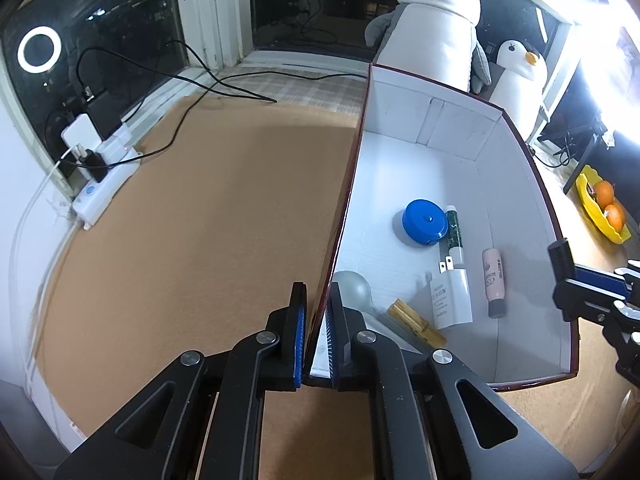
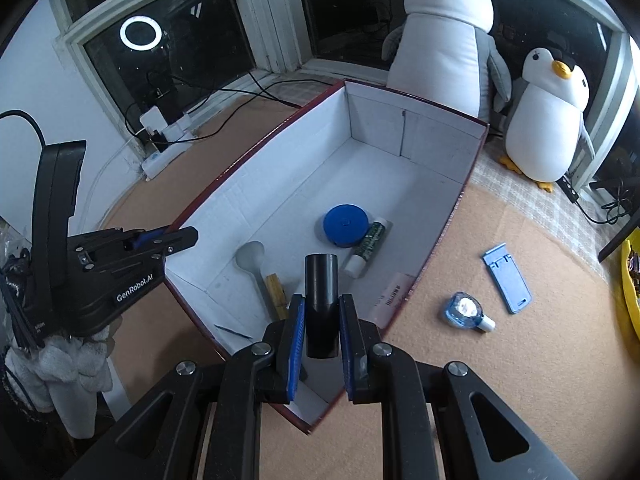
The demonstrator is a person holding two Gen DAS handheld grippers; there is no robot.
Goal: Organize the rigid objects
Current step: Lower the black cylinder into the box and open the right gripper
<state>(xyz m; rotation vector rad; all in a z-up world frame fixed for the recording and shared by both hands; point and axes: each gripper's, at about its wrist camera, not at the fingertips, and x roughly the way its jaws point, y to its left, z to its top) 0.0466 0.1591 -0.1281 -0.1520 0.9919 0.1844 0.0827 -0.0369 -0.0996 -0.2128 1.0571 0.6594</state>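
The box (image 2: 404, 148) sat across the middle of the surface (image 2: 520, 360), reaching toward its far edge by the windows, and the left tongs (image 1: 318, 332) were clenched on its near-left wall, steadying it. The right tongs (image 2: 320, 340) gripped a black cylinder (image 2: 321, 300) above the box's near end. A good drop looked to need it lowered into the bare floor short of the blue round case (image 2: 345, 226) before release. Still out on the surface toward the right edge: a blue flat holder (image 2: 507, 283) and a small clear-blue dispenser (image 2: 464, 310). The cylinder hid the floor beneath; the pink tube (image 1: 493, 280) was half cut off by the wall in the right view.
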